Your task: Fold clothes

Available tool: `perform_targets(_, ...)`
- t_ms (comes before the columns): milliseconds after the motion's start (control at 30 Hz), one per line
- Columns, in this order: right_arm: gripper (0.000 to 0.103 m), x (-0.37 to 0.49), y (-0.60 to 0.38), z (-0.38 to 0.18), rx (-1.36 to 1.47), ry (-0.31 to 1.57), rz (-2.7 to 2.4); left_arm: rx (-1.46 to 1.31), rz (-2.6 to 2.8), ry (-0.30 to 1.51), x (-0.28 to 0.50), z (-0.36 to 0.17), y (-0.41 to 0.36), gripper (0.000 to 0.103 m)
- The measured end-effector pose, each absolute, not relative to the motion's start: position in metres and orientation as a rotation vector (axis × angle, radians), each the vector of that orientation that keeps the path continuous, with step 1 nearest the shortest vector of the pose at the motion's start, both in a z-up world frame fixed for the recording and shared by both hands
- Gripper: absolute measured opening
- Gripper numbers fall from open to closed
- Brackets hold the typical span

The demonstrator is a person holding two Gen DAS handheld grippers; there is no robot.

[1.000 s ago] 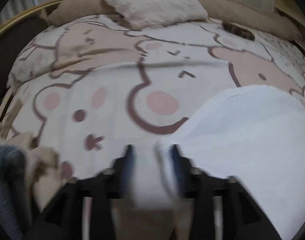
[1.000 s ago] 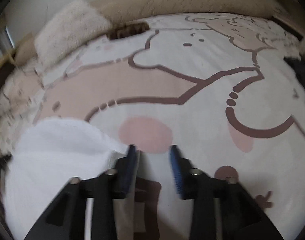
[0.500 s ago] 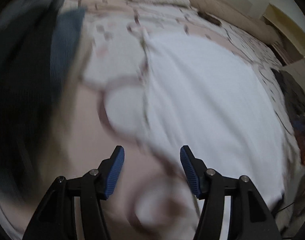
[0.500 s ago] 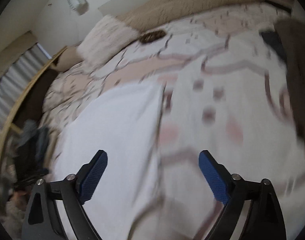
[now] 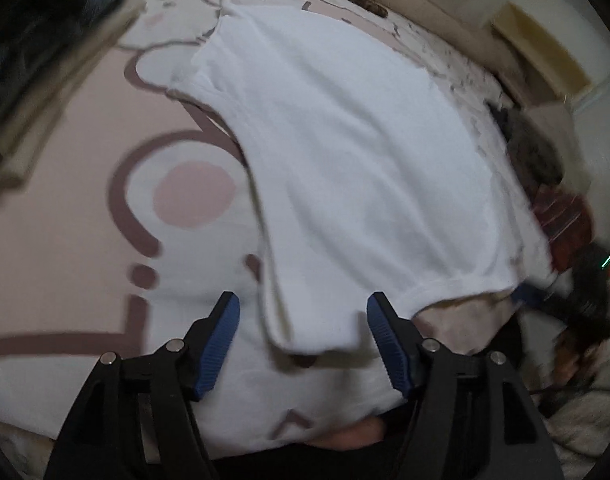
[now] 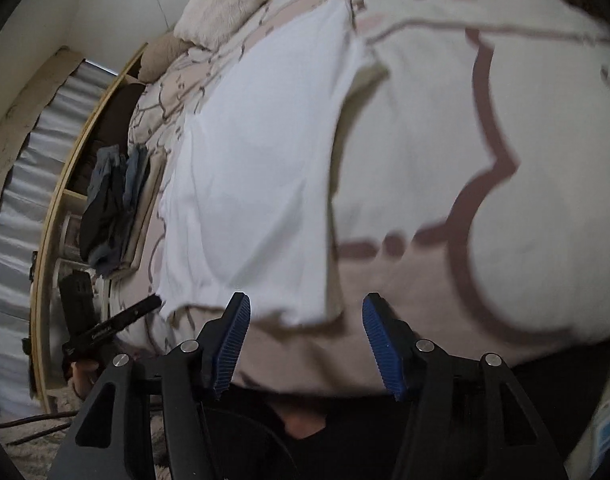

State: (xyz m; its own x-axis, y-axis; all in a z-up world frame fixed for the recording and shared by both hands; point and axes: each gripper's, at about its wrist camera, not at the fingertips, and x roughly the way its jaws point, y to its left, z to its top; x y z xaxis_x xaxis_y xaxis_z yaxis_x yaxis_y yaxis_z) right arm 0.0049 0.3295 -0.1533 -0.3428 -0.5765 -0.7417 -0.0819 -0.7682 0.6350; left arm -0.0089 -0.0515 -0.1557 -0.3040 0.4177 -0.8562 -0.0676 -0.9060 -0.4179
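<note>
A white T-shirt (image 5: 345, 152) lies spread flat on the bed, its near sleeve corner hanging toward the front edge. My left gripper (image 5: 303, 328) is open and empty, its blue pads just in front of that near corner. In the right wrist view the same shirt (image 6: 257, 168) runs from the pillow end to the near edge. My right gripper (image 6: 305, 332) is open and empty, hovering over the shirt's near corner at the bed edge. The other gripper (image 6: 113, 324) shows at the left in that view.
The bed cover (image 5: 85, 240) is cream and pink with brown bear outlines. A fluffy pillow (image 6: 229, 0) lies at the head. Dark blue clothes (image 6: 113, 200) are piled on a wooden shelf beside the bed. Dark items (image 5: 545, 160) sit past the far side.
Both grippers pulled back from the shirt toward the bed's near edge and opened wider. The views swung from low over the cover to looking along the whole spread shirt.
</note>
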Motion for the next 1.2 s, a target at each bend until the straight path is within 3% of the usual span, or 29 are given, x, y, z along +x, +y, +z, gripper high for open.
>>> perform_targets(33,0.056,0.006,0.325,-0.156,1.58,-0.859,-2.168,-1.628,2.238,-0.514,-0.009,-0.158,-0.052,0.061)
perform_targets(100,0.055,0.009,0.32,-0.159,1.577,-0.877,-2.164,-1.636,2.187,-0.614,-0.01,-0.164,-0.056,0.039)
perform_targets(200,0.053,0.01,0.321,-0.166,1.552,-1.021,-2.094,-1.646,2.136,-0.75,-0.013,-0.173,-0.061,0.023)
perform_targets(267,0.046,0.007,0.324,-0.176,1.538,-1.154,-2.029,-1.638,2.125,-0.804,-0.014,-0.175,-0.065,0.018)
perform_targets(367,0.032,0.006,0.33,-0.187,1.522,-1.317,-1.956,-1.623,2.139,-0.818,-0.012,-0.169,-0.068,0.017)
perform_targets(433,0.015,0.006,0.334,-0.195,1.507,-1.423,-1.903,-1.616,2.167,-0.798,-0.01,-0.165,-0.07,0.016)
perform_targets(500,0.011,0.006,0.336,-0.196,1.508,-1.453,-1.903,-1.608,2.189,-0.783,-0.006,-0.16,-0.073,0.016)
perform_targets(700,0.008,0.01,0.332,-0.145,1.487,-1.198,-2.127,-1.529,2.246,-0.701,0.006,-0.127,-0.065,0.015)
perform_targets(933,0.009,0.006,0.314,-0.15,1.638,-0.971,-2.211,-1.652,2.271,-0.517,0.004,-0.158,-0.05,0.016)
perform_targets(1000,0.011,0.005,0.31,-0.152,1.675,-0.912,-2.229,-1.659,2.272,-0.528,0.002,-0.162,-0.049,0.02)
perform_targets(1067,0.021,0.007,0.313,-0.155,1.665,-0.95,-2.223,-1.639,2.281,-0.549,0.001,-0.155,-0.054,0.029)
perform_targets(1133,0.072,0.011,0.32,-0.142,1.636,-0.927,-2.283,-1.612,2.348,-0.5,-0.002,-0.144,-0.063,0.042)
perform_targets(1167,0.076,0.012,0.324,-0.134,1.615,-0.914,-2.32,-1.592,2.396,-0.462,-0.006,-0.136,-0.07,0.052)
perform_targets(1200,0.076,0.013,0.332,-0.123,1.57,-0.896,-2.381,-1.576,2.436,-0.436,-0.013,-0.131,-0.076,0.053)
